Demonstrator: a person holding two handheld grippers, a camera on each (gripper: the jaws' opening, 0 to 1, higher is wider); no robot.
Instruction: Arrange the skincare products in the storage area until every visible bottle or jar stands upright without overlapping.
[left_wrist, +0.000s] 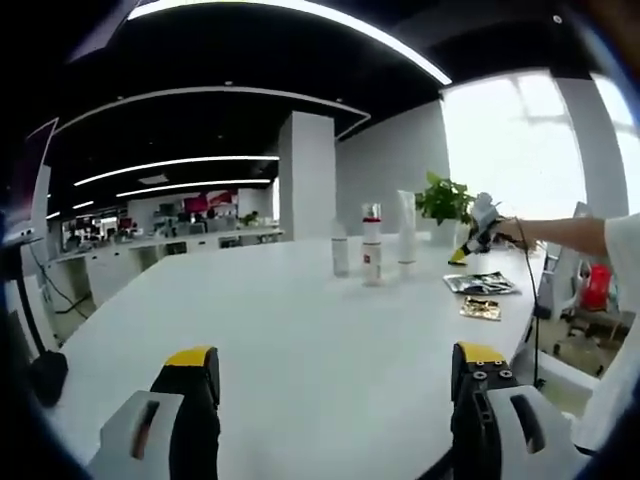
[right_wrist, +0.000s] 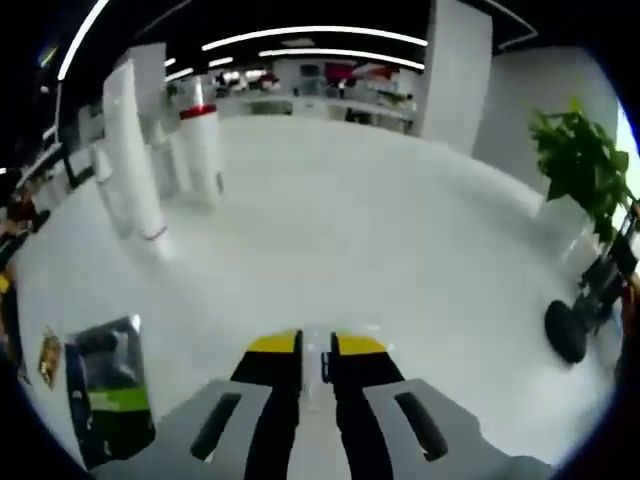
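Note:
Three skincare containers stand upright in a row on the white table (left_wrist: 300, 340): a small pale bottle (left_wrist: 340, 256), a bottle with a red band (left_wrist: 372, 246) and a tall white tube (left_wrist: 406, 230). My left gripper (left_wrist: 335, 362) is open and empty, well short of them. A person's arm holds my right gripper (left_wrist: 460, 254) just right of the row. From the right gripper view, the tall tube (right_wrist: 132, 150) and red-banded bottle (right_wrist: 200, 140) stand at upper left. My right gripper (right_wrist: 316, 346) is shut with nothing in it.
Two flat sachets lie right of the row, a dark one (left_wrist: 481, 284) and a gold one (left_wrist: 481, 309); the dark sachet (right_wrist: 106, 392) lies beside my right jaw. A potted plant (left_wrist: 444, 201) stands behind. A black chair base (right_wrist: 570, 328) is off the table's edge.

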